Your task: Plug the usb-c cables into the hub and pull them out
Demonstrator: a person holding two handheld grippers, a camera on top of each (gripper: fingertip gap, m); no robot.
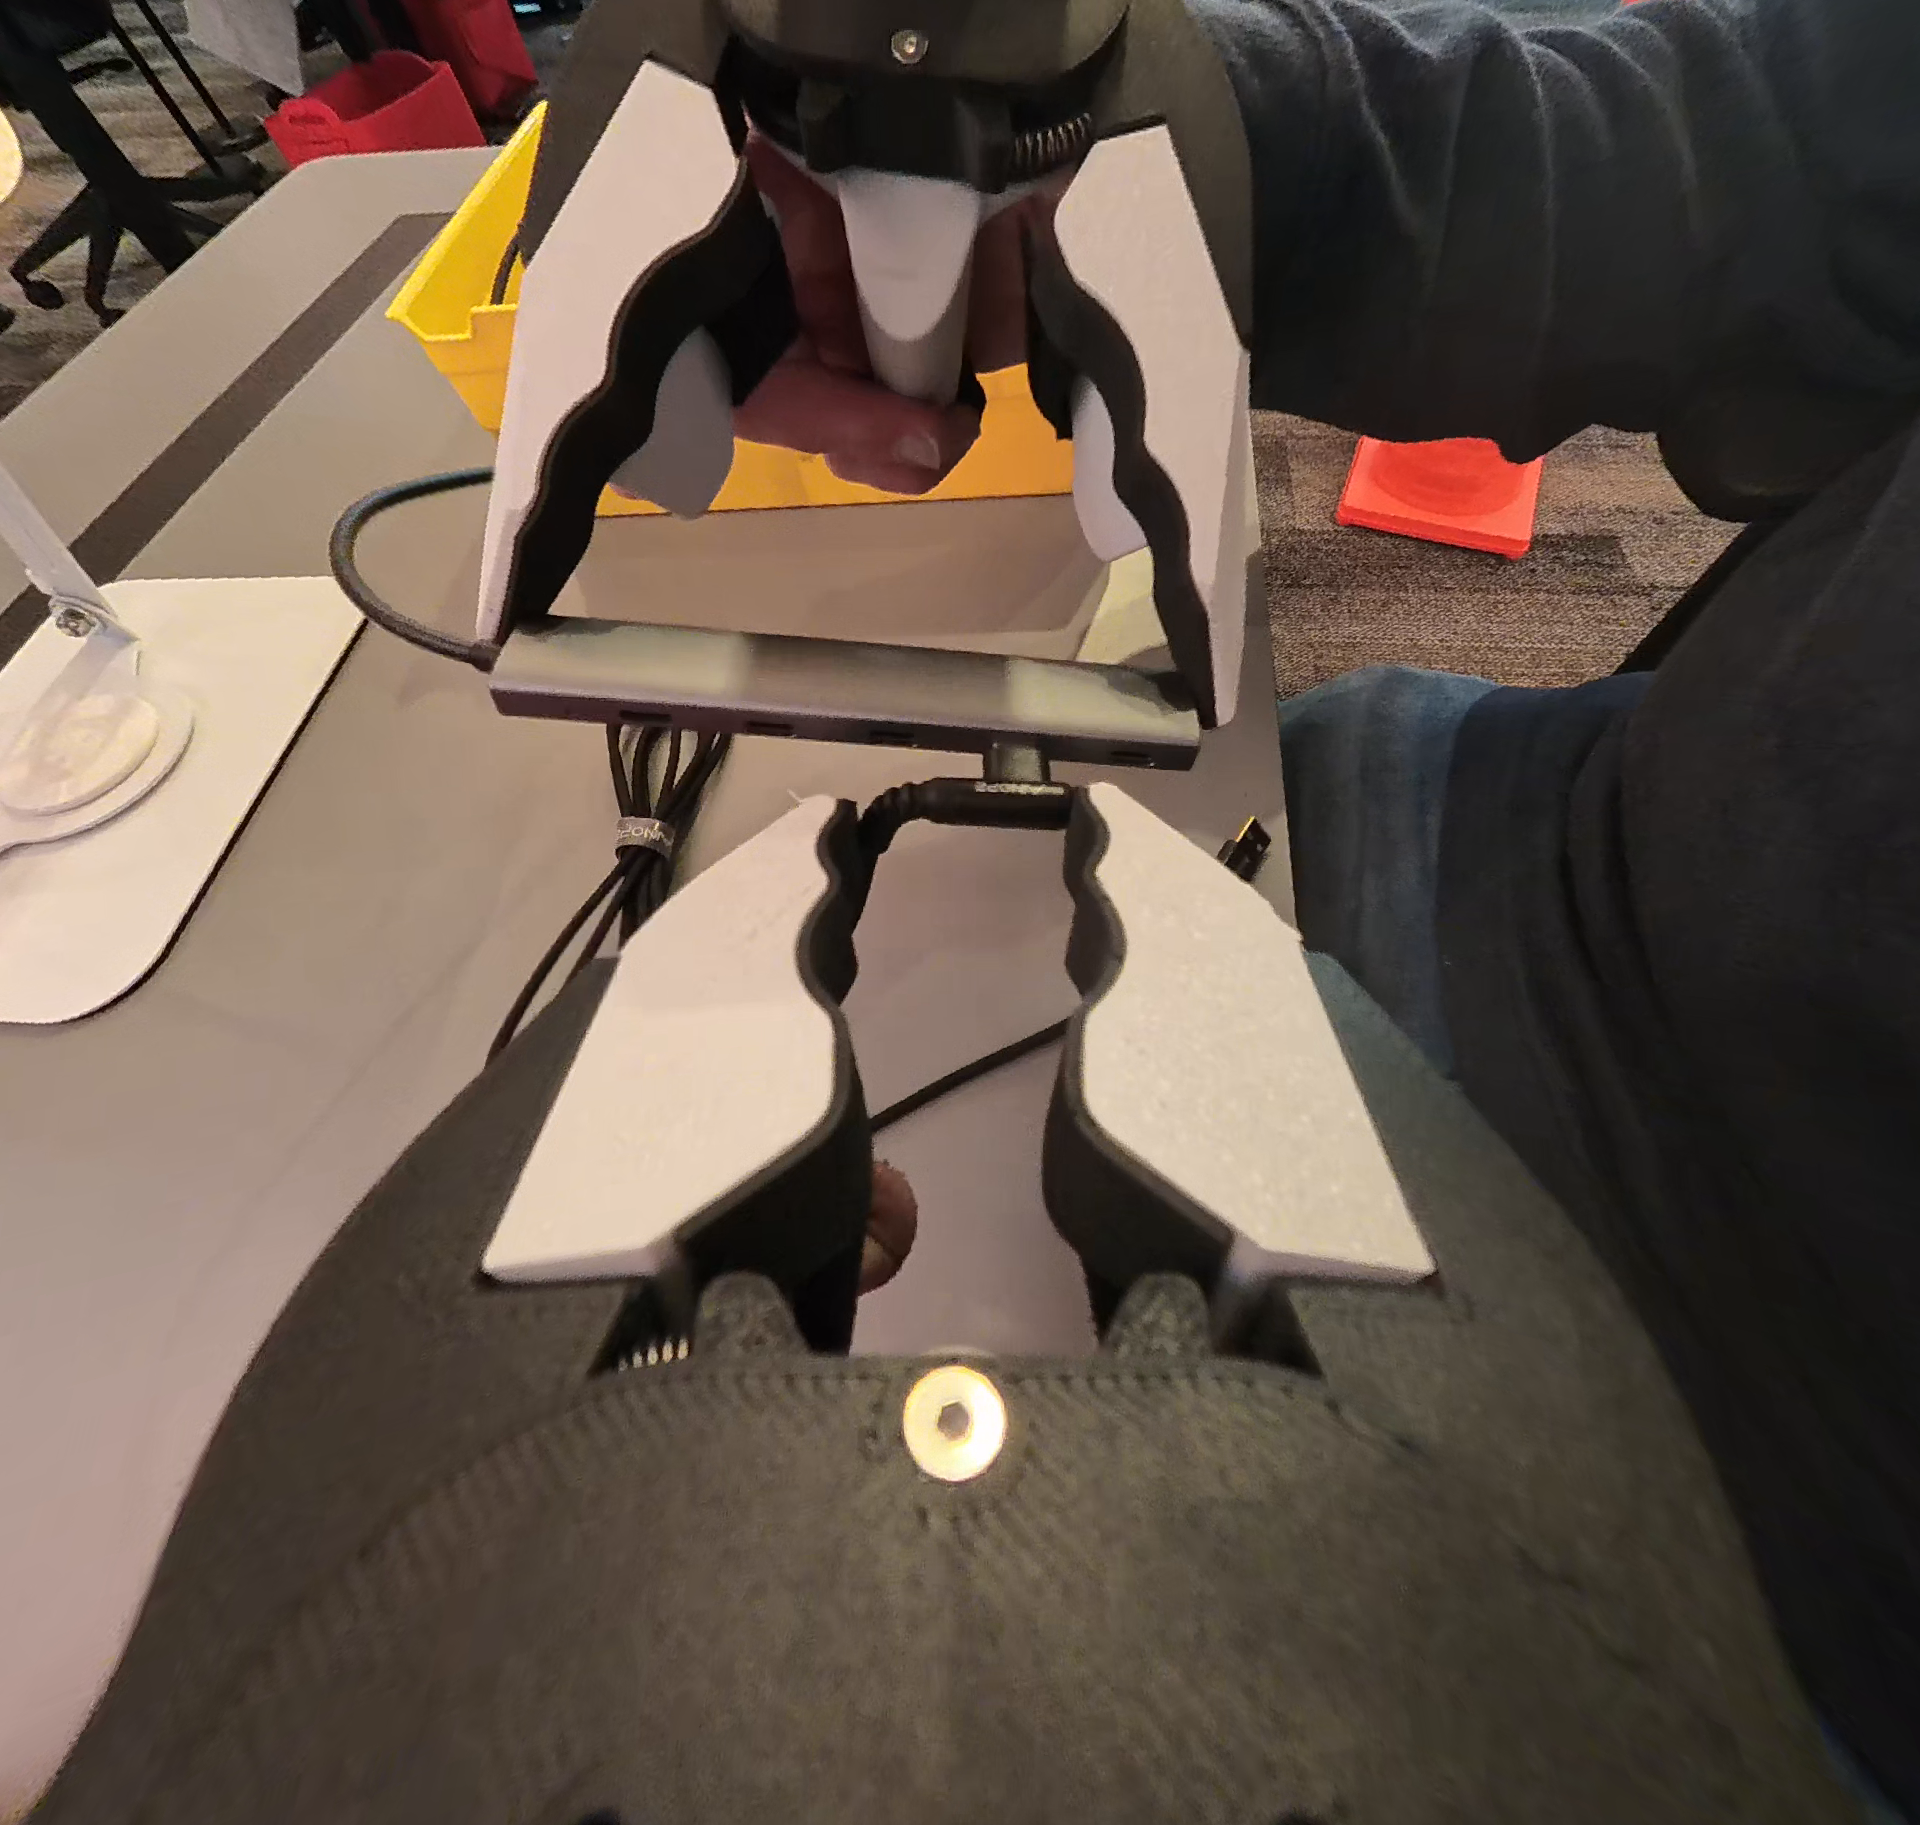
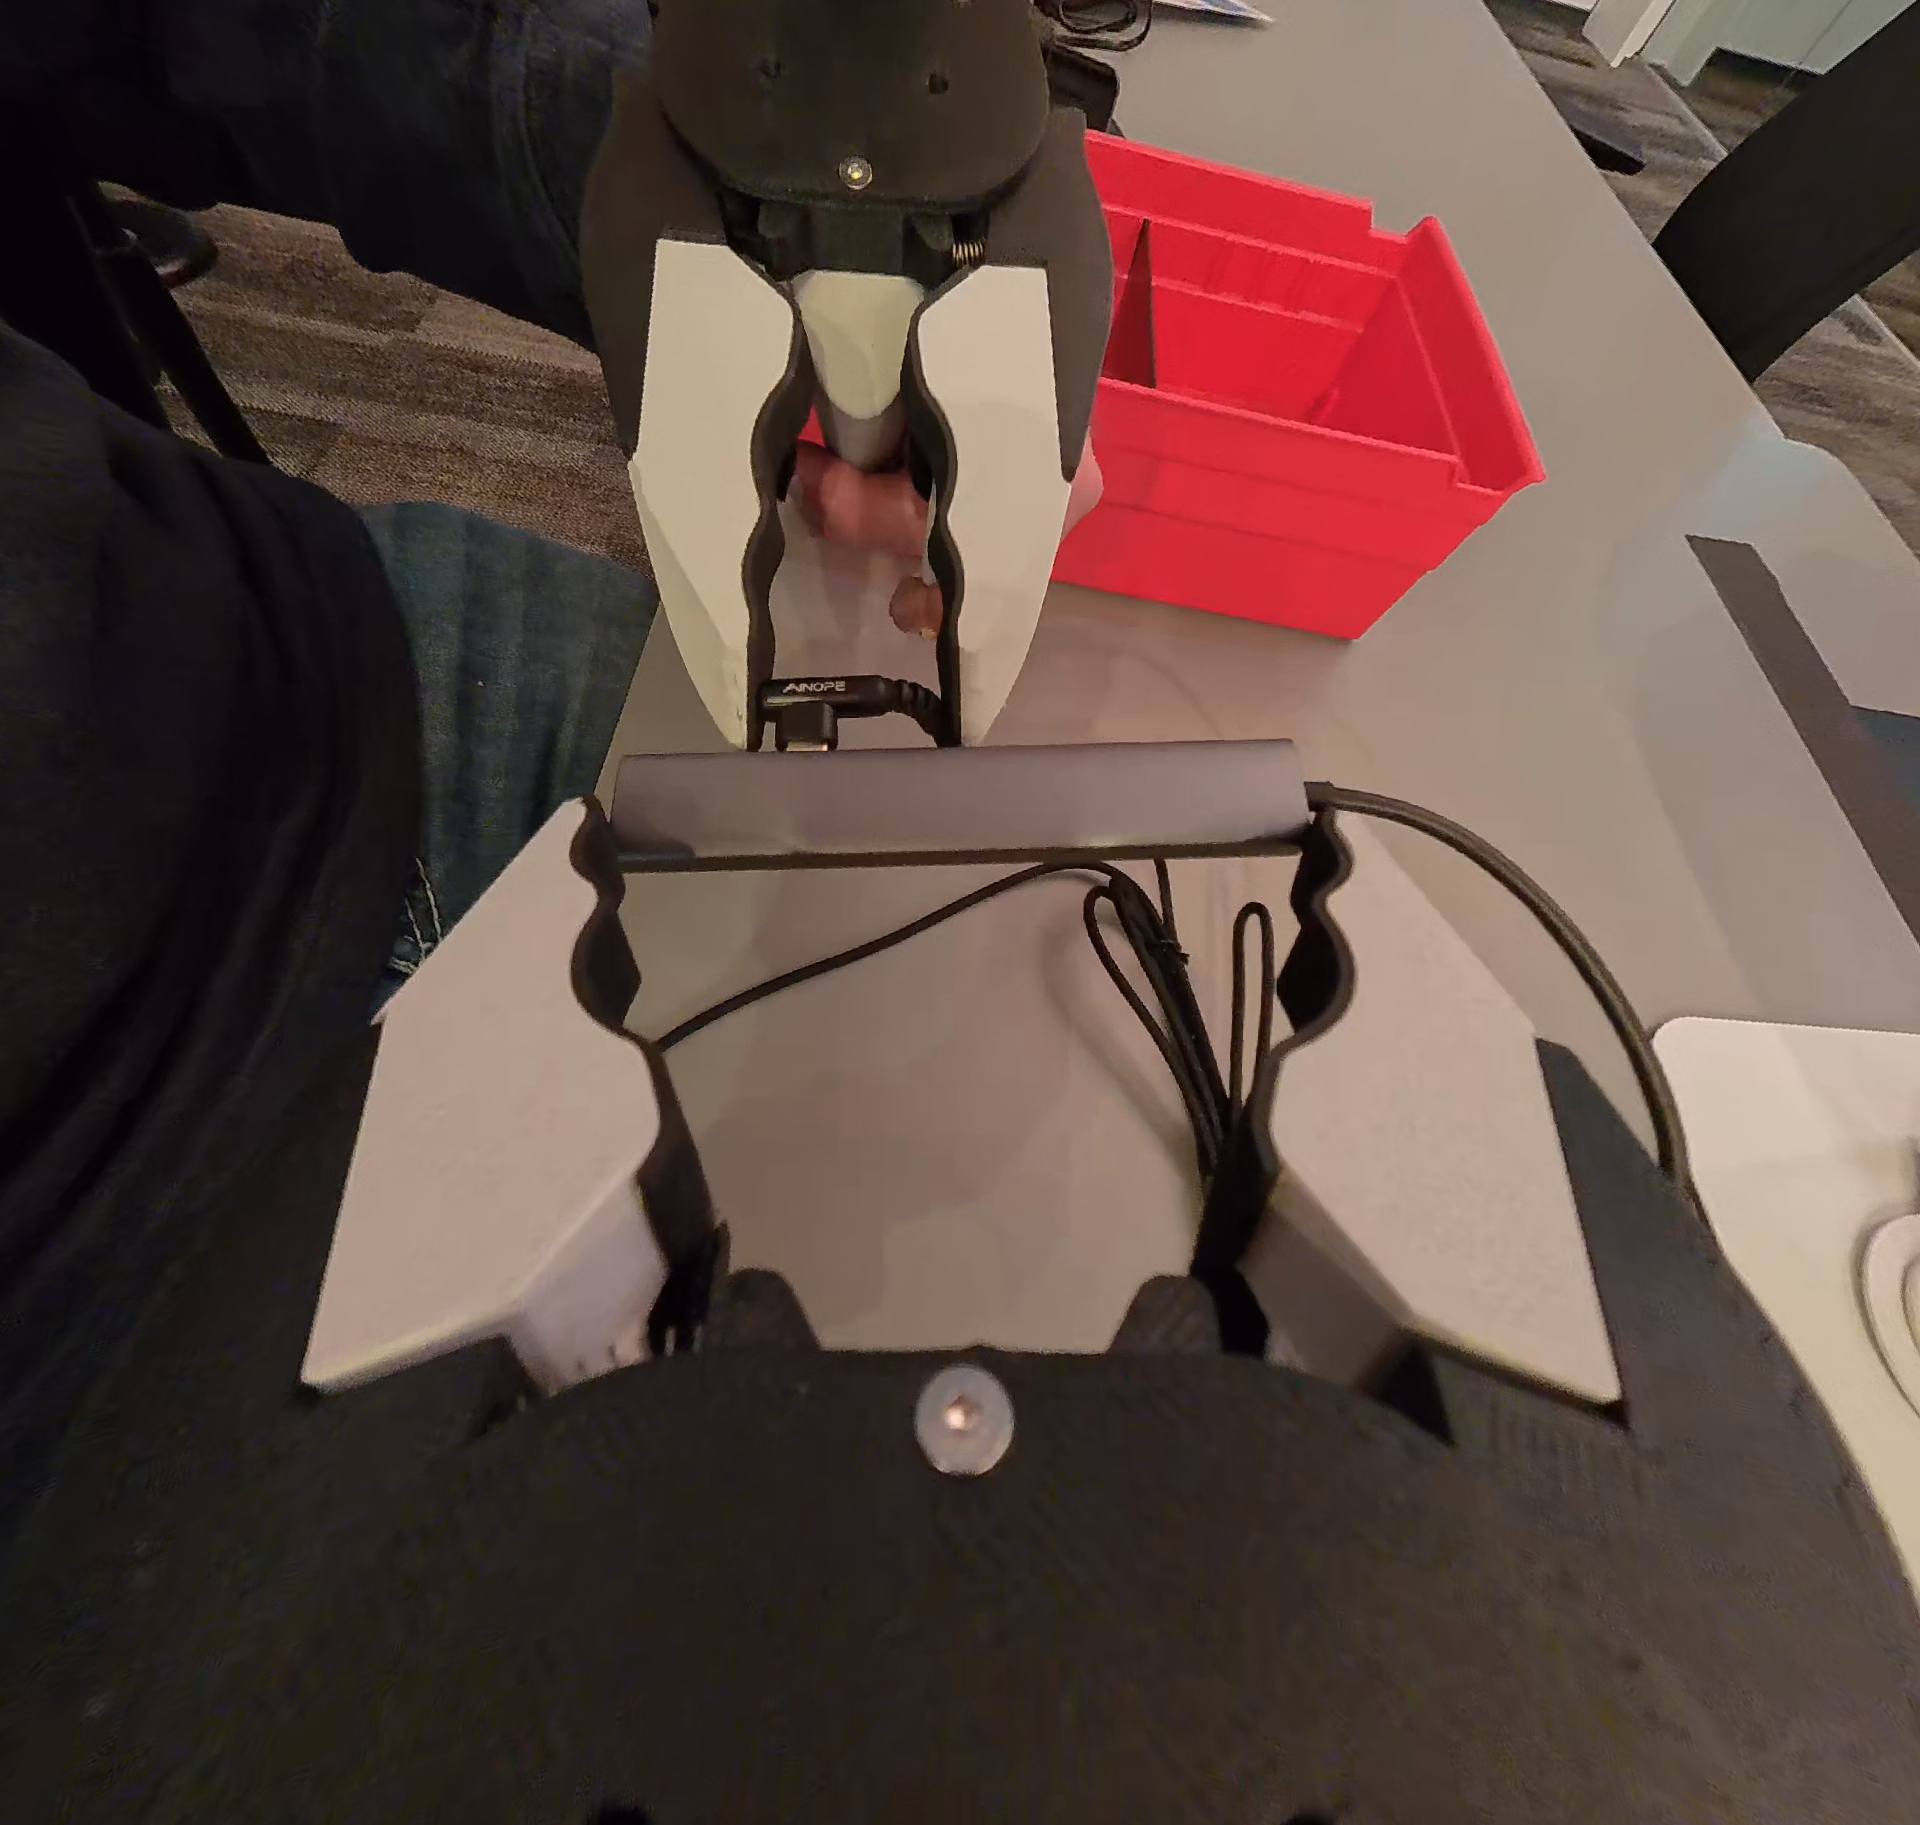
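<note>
White-and-black right gripper [image 2: 961, 819] clamped across the ends of a grey hub [image 2: 956, 793], holding it level just above the grey table [image 2: 1455, 695]. Facing it, the left gripper [image 1: 966, 804] pinched on the black right-angle usb-c plug [image 1: 1013, 788], with the plug's metal tip seated at a port on the hub's long edge; how deep it sits cannot be told. Coiled strain relief bending off the plug toward one finger [image 1: 727, 1027]. Thick black cord [image 2: 1538, 923] leaving one end of the hub and curving away over the table. Under the hub, a bundle of thin black cables [image 2: 1174, 975] looped on the table. Further out, a red bin [image 2: 1299, 393] behind the left gripper, a yellow bin [image 1: 468, 321] behind the right gripper, and a white stand base [image 1: 94, 726] on a pale mat.
</note>
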